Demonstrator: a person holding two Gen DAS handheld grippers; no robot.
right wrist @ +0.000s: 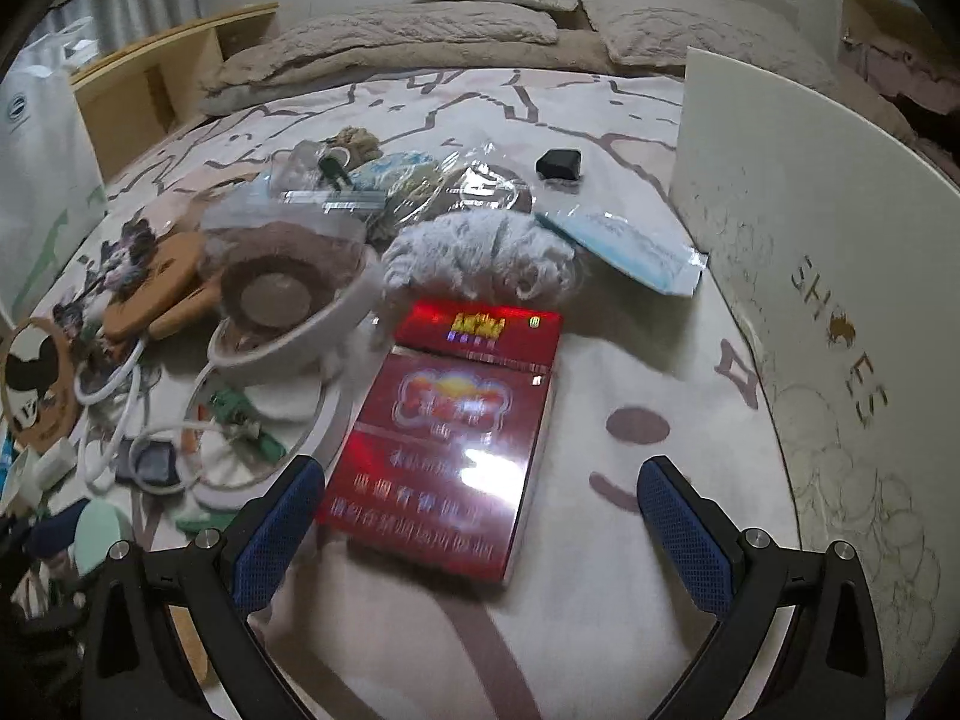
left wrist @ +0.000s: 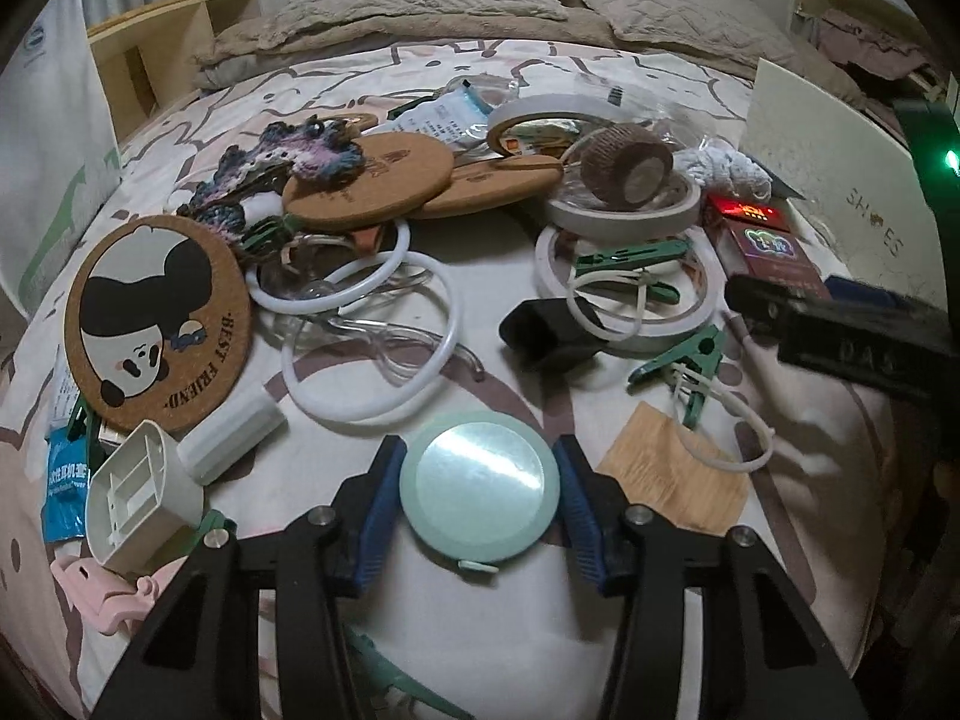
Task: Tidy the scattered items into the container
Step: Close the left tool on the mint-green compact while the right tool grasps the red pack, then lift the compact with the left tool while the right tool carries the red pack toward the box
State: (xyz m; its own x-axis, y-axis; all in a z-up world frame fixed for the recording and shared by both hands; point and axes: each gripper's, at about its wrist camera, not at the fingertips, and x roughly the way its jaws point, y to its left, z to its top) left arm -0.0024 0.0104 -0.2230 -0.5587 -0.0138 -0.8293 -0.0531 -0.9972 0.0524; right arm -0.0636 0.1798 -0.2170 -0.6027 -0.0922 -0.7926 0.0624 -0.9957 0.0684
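Note:
My left gripper is shut on a round mint-green mirror, its blue pads touching both sides, just above the bedsheet. My right gripper is open, its jaws either side of the near end of a red cigarette box lying flat on the sheet; the box also shows in the left wrist view. The white shoe box, the container, stands at the right and also shows in the left wrist view. Its opening is hidden.
Scattered on the bed: a panda cork coaster, white rings, tape rolls, green clips, a wooden square, a white plastic case, a fluffy white item, a black cube. Pillows lie behind.

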